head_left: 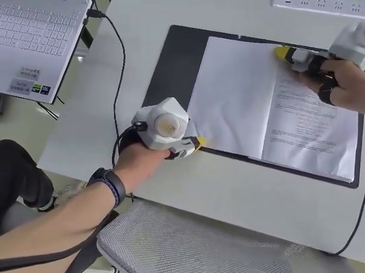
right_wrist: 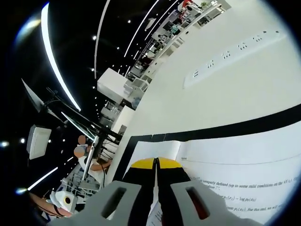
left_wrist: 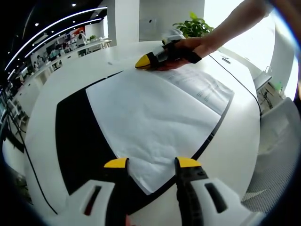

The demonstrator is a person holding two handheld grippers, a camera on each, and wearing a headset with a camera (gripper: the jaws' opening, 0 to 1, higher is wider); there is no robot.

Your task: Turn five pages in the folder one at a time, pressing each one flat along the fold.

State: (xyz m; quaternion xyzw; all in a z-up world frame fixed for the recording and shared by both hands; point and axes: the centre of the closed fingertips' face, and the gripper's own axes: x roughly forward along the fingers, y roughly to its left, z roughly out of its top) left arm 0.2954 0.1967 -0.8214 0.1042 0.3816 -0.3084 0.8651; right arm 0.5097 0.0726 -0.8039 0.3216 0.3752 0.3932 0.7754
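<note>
A black folder [head_left: 174,65] lies open on the white table. A blank turned page [head_left: 235,93] covers its left half and a printed page [head_left: 308,120] its right half. My left gripper [head_left: 195,145] sits at the blank page's near left corner; in the left gripper view it [left_wrist: 152,163] is open, with that page corner [left_wrist: 150,179] lying between the jaws. My right gripper [head_left: 281,51] is shut, its yellow tips down on the paper at the top of the fold. The right gripper view shows the shut tips [right_wrist: 155,163] on the printed page [right_wrist: 244,160].
A white laptop [head_left: 29,40] stands at the far left, with a black cable [head_left: 118,85] running past the folder's left edge. A white power strip [head_left: 322,3] lies at the back right. A grey mesh chair [head_left: 174,244] is below the table's near edge.
</note>
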